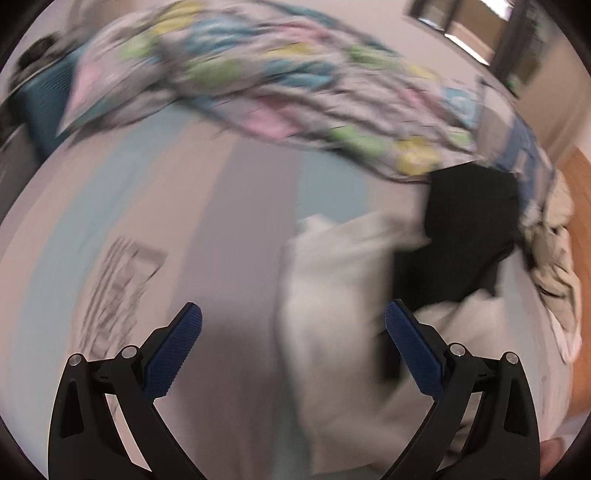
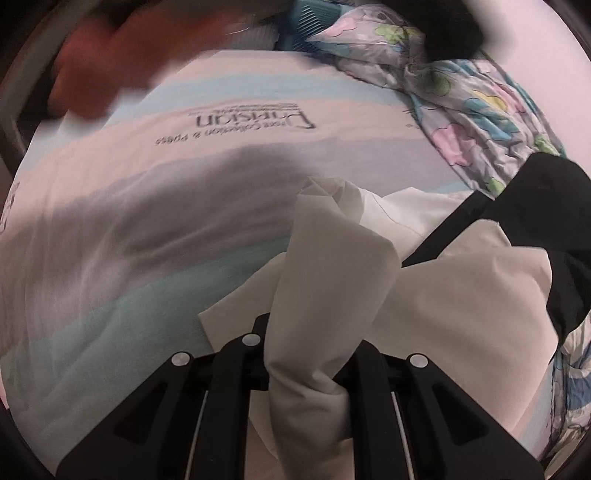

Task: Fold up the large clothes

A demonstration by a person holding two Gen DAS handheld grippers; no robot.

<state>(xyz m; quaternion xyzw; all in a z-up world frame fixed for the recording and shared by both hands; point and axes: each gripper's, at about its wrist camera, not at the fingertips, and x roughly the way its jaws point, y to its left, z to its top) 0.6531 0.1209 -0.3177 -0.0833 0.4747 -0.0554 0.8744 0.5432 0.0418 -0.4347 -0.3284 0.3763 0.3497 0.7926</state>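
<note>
A white garment lies crumpled on the striped bed sheet. My right gripper is shut on a bunched fold of the white garment and lifts it; the fingertips are hidden by the cloth. In the left wrist view the white garment is blurred, ahead and to the right of my left gripper, which is open and empty above the sheet. A black garment lies partly on the white one and also shows in the right wrist view.
A flowered quilt is heaped along the far side of the bed; it also shows in the right wrist view. A beige cloth hangs at the right edge. A teal crate stands beyond the bed.
</note>
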